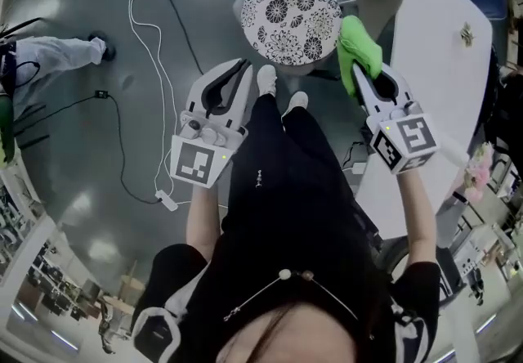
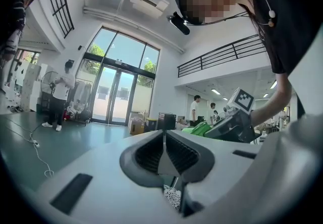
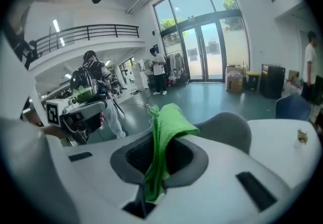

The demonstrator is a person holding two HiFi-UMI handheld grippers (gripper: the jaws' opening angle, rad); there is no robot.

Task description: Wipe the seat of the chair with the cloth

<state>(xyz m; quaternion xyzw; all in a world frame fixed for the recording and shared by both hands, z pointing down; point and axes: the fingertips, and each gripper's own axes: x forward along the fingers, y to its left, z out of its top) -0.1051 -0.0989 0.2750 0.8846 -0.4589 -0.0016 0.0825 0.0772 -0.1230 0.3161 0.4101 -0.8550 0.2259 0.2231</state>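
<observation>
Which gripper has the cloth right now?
The right gripper: its jaws clamp the green cloth. The left gripper has its jaws together on nothing.

The person wore a black short-sleeved top (image 1: 278, 271) with white sleeve trim, black trousers (image 1: 282, 153) and white shoes (image 1: 266, 78). A thin cord carried a pale bead (image 1: 284, 275). The left hand-held gripper (image 1: 243, 67) and right hand-held gripper (image 1: 364, 75) were white with dark-lined jaws and black-and-white marker cubes.

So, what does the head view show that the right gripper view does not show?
Only the head view: the chair's flower-patterned seat and the person's white shoes. Only the right gripper view: the tall glass doors and the balcony railing. Both: the green cloth clamped in the right gripper, the left gripper and the white table.
</observation>
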